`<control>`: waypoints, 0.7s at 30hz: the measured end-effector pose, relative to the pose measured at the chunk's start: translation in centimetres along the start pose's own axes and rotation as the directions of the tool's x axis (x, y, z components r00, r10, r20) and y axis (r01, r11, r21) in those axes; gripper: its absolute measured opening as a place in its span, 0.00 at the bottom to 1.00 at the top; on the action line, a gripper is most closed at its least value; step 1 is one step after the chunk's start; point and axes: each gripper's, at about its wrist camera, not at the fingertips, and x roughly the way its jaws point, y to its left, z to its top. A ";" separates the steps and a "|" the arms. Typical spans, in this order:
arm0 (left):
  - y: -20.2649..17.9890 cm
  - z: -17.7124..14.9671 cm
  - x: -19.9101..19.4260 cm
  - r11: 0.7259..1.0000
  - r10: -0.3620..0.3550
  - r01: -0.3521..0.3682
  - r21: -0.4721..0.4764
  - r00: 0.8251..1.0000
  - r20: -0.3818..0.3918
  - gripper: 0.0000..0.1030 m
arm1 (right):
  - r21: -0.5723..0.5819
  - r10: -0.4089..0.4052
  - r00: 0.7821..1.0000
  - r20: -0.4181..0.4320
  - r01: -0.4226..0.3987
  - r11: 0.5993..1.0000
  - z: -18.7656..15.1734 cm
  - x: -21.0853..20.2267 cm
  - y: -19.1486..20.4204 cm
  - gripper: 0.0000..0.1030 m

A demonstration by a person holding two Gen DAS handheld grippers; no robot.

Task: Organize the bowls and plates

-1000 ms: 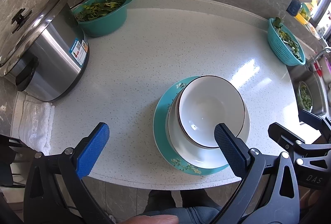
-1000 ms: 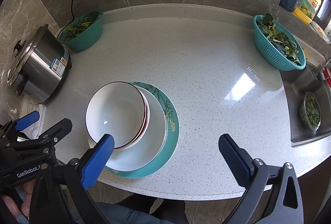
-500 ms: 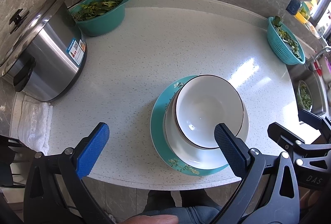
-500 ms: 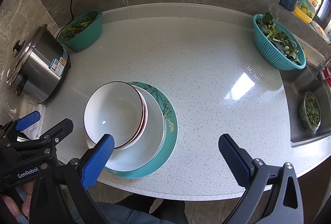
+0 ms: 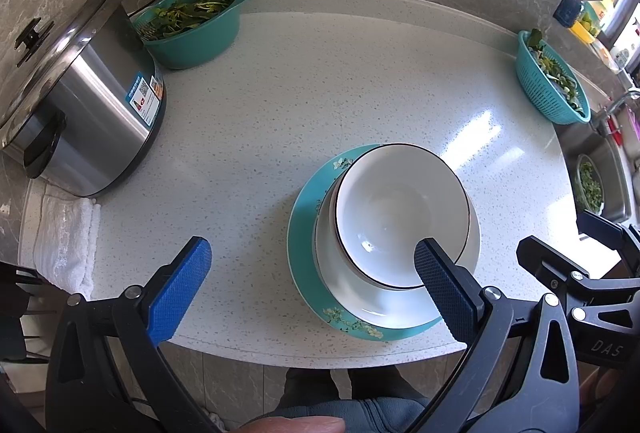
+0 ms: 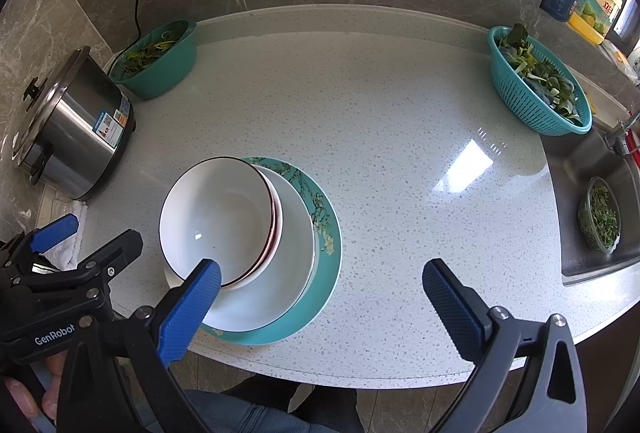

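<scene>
Bowls (image 6: 218, 219) are nested on a white plate (image 6: 280, 265) and teal plate (image 6: 326, 261) near the worktop (image 6: 380, 137) front edge, largest lowest for stability | left hand-held gripper (image 5: 308, 287) and right hand-held gripper (image 6: 320, 305) are held apart, empty | stacking is judged done

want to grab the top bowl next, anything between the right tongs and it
Nothing visible does. The right tongs are open at the counter's near edge, and the top bowl sits exposed on the stacked dishes over the teal plate, just beyond one blue pad.
</scene>
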 end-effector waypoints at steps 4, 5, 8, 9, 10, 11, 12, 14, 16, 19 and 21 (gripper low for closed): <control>0.0 0.0 0.0 1.000 0.000 0.000 0.001 1.000 0.000 1.00 | -0.001 0.000 1.000 -0.001 0.000 1.000 0.0 0.0 -0.1 1.00; -0.1 0.0 0.1 1.000 0.000 0.000 0.001 1.000 0.000 1.00 | -0.001 0.000 1.000 -0.001 0.000 1.000 0.0 0.0 -0.1 1.00; 0.0 0.0 0.0 1.000 0.000 0.000 0.001 1.000 0.000 1.00 | -0.001 0.000 1.000 -0.001 0.000 1.000 0.0 0.0 -0.1 1.00; -0.1 0.0 0.1 1.000 0.001 -0.001 0.001 1.000 0.000 1.00 | -0.001 0.000 1.000 -0.001 0.000 1.000 0.0 0.0 -0.1 1.00; -0.1 0.0 0.1 1.000 0.000 0.000 0.001 1.000 -0.001 1.00 | 0.000 0.000 1.000 -0.001 0.000 1.000 0.0 0.0 0.0 1.00; -0.1 0.0 0.1 1.000 0.000 0.000 0.001 1.000 -0.001 1.00 | 0.000 0.000 1.000 -0.001 0.000 1.000 0.0 0.0 0.0 1.00; -0.1 0.1 0.1 1.000 0.000 0.000 0.001 1.000 0.000 1.00 | 0.001 0.000 1.000 -0.001 0.000 1.000 0.0 0.0 -0.1 1.00; -0.1 0.0 0.1 1.000 -0.001 0.001 0.002 1.000 -0.001 1.00 | 0.001 -0.001 1.000 -0.001 0.001 1.000 0.0 0.0 0.0 1.00; -0.1 0.1 0.1 1.000 0.000 0.000 0.001 1.000 -0.001 1.00 | 0.000 -0.001 1.000 -0.002 0.001 1.000 0.0 0.0 -0.1 1.00; -0.1 0.1 0.1 1.000 -0.001 0.001 0.001 1.000 -0.001 1.00 | 0.000 0.000 1.000 -0.002 0.000 1.000 0.0 0.1 -0.1 1.00; -0.3 0.1 0.2 1.000 -0.001 0.001 0.002 1.000 -0.001 1.00 | -0.001 -0.001 1.000 -0.002 0.001 1.000 0.0 0.1 -0.1 1.00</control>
